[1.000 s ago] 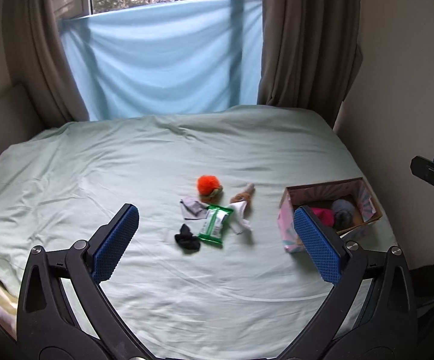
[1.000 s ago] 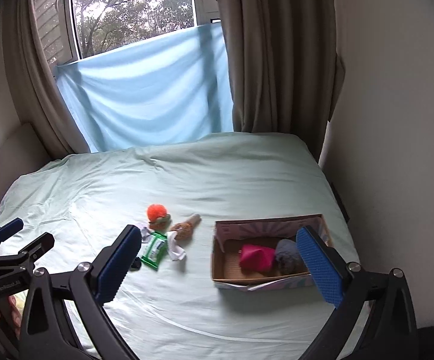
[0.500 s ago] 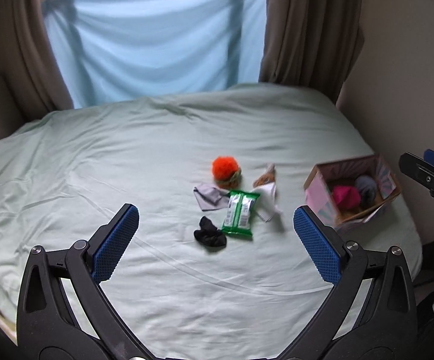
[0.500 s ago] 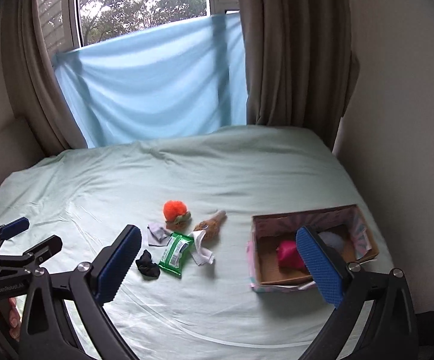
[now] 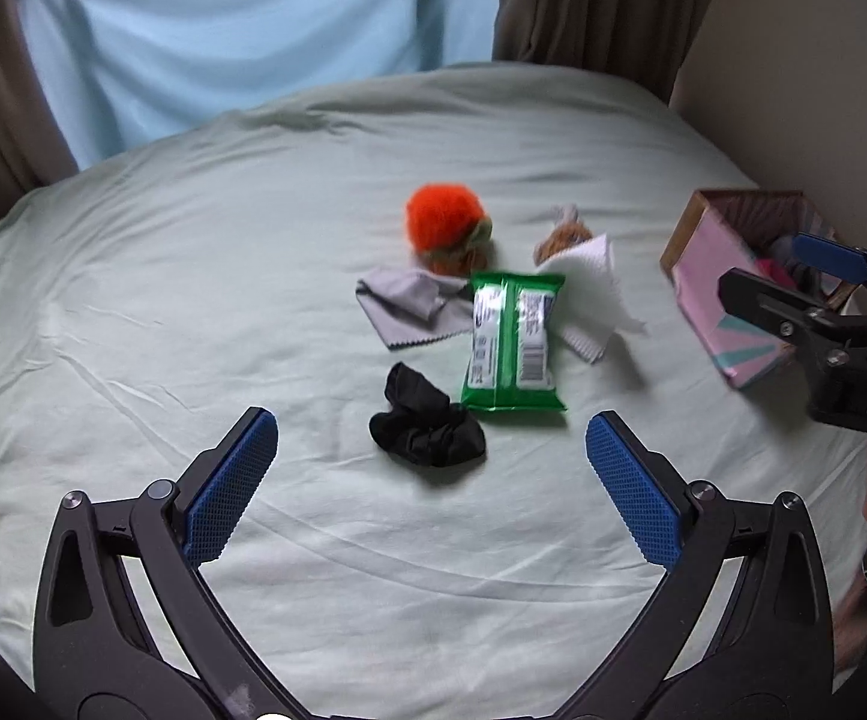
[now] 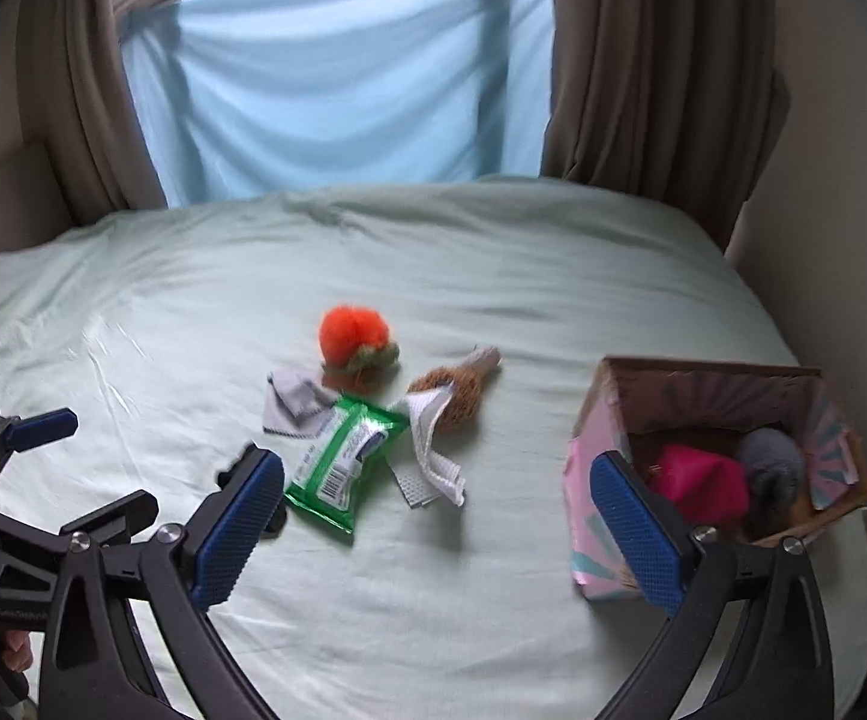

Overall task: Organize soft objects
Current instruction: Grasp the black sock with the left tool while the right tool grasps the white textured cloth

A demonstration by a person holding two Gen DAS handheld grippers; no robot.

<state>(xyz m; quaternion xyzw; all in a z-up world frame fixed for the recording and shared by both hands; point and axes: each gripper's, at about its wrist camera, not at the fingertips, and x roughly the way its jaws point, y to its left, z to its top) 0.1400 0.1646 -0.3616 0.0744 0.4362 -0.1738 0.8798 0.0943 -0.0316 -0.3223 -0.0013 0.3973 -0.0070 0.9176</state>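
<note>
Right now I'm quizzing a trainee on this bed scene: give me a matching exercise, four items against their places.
Items:
1. black sock
2. green wipes pack
3. pink item
4. orange pompom

Places:
A. inside the box
B. farthest back in the pile
C. nearest the left gripper
D. between two cloths

Pairs: 1-C, 2-D, 3-A, 4-B

Both wrist views look down along open fingers over the bed (image 5: 193, 276) toward the window-side edge. The left sits nearer the middle pile; the right is further right, near the box (image 6: 589, 480). Both share pile and box.
</note>
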